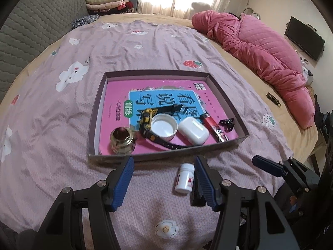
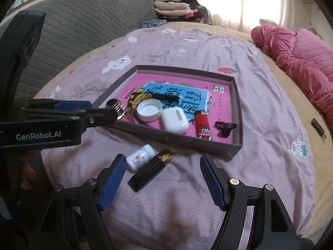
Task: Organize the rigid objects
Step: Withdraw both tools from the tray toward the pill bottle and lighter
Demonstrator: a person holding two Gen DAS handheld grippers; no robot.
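Observation:
A shallow grey tray (image 1: 158, 73) lined with a pink book lies on the bed. In it are a brass jar (image 1: 121, 142), a yellow-black watch (image 1: 148, 123), a white cap (image 1: 164, 127), a white earbud case (image 1: 193, 133), a red lighter (image 1: 213, 127) and a black hair clip (image 1: 226, 123). In front of the tray a white pill bottle (image 1: 185, 178) lies on the sheet between the fingers of my open left gripper (image 1: 164, 177), close to the right finger and untouched. My right gripper (image 2: 163, 179) stands open over a black box (image 2: 150, 171) beside the same bottle (image 2: 140, 156).
A small dark bar with gold lettering (image 2: 317, 130) lies on the sheet to the right of the tray (image 2: 187, 143). A pink quilt (image 1: 260, 56) is heaped along the right side. A grey padded headboard (image 1: 31, 31) is at the left. My left gripper (image 2: 97, 112) reaches in from the left.

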